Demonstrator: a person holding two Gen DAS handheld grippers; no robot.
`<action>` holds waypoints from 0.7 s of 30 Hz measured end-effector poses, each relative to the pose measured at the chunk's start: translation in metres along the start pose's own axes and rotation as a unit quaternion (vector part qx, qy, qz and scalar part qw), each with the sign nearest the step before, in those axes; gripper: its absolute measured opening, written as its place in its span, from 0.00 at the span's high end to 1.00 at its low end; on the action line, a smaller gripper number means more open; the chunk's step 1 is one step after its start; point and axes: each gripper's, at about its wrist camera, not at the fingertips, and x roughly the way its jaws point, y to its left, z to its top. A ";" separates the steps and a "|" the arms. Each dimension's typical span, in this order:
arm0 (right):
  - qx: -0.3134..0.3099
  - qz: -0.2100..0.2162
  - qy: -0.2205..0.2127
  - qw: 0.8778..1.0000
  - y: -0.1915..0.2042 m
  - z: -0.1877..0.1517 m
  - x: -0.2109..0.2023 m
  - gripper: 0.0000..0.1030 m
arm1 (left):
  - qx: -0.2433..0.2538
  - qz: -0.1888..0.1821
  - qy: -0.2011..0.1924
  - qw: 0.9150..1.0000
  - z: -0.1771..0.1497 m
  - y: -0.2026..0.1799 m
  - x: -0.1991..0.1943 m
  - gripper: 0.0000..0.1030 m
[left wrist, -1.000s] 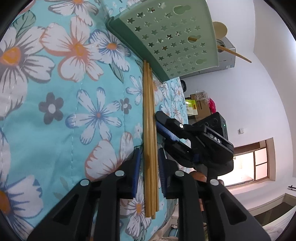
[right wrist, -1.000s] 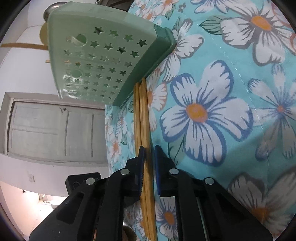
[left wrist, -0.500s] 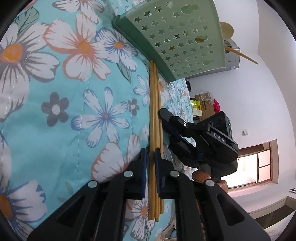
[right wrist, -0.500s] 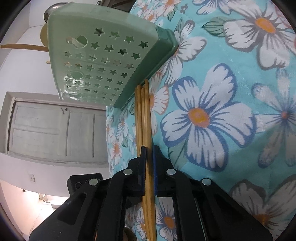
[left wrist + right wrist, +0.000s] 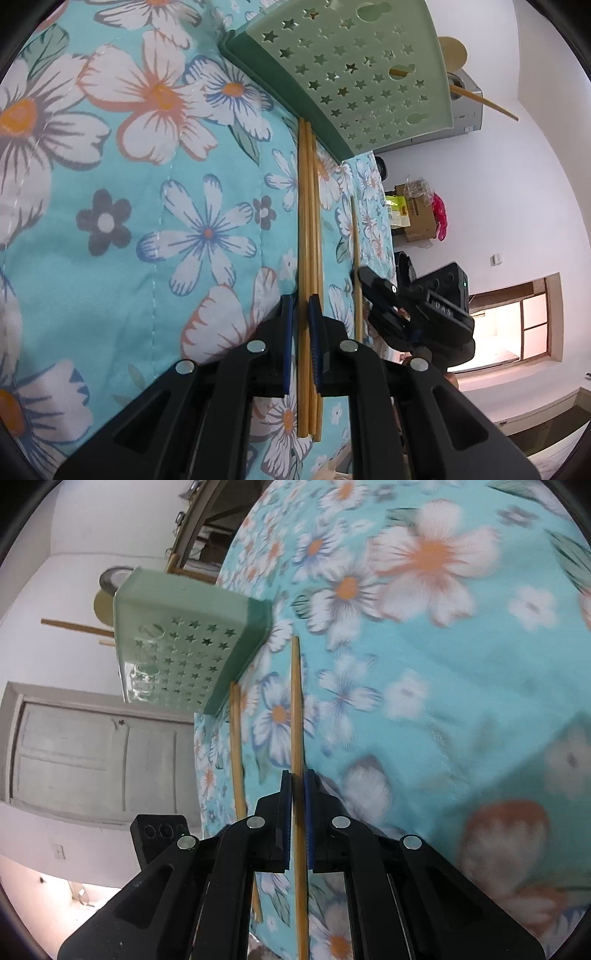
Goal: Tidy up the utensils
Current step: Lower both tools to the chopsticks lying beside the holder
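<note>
The left tool (image 5: 300, 314) grips the chopsticks (image 5: 308, 221) lying on the flowered cloth (image 5: 147, 221) beside the green star-holed basket (image 5: 354, 74). The right tool (image 5: 298, 786), marked "DAS", clamps a single chopstick (image 5: 295, 701).

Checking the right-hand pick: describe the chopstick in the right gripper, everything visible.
The chopstick is one thin, straight, light wooden stick, bamboo by its look. The right gripper is shut on it partway along, both ends sticking out past the blue pads. It is apart from the other chopsticks, over the floral cloth; contact with the cloth is unclear.
</note>
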 end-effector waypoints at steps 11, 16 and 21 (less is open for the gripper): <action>0.000 0.003 -0.006 1.000 -0.003 -0.008 -0.003 0.96 | -0.006 0.001 -0.007 1.000 0.007 -0.006 0.012 0.93; -0.001 0.003 -0.006 1.000 -0.002 -0.008 0.001 0.96 | -0.001 0.010 -0.023 1.000 0.006 -0.010 0.006 0.94; -0.009 0.000 -0.006 1.000 0.000 -0.008 0.001 0.96 | -0.003 0.023 -0.043 0.999 -0.002 -0.010 -0.018 0.95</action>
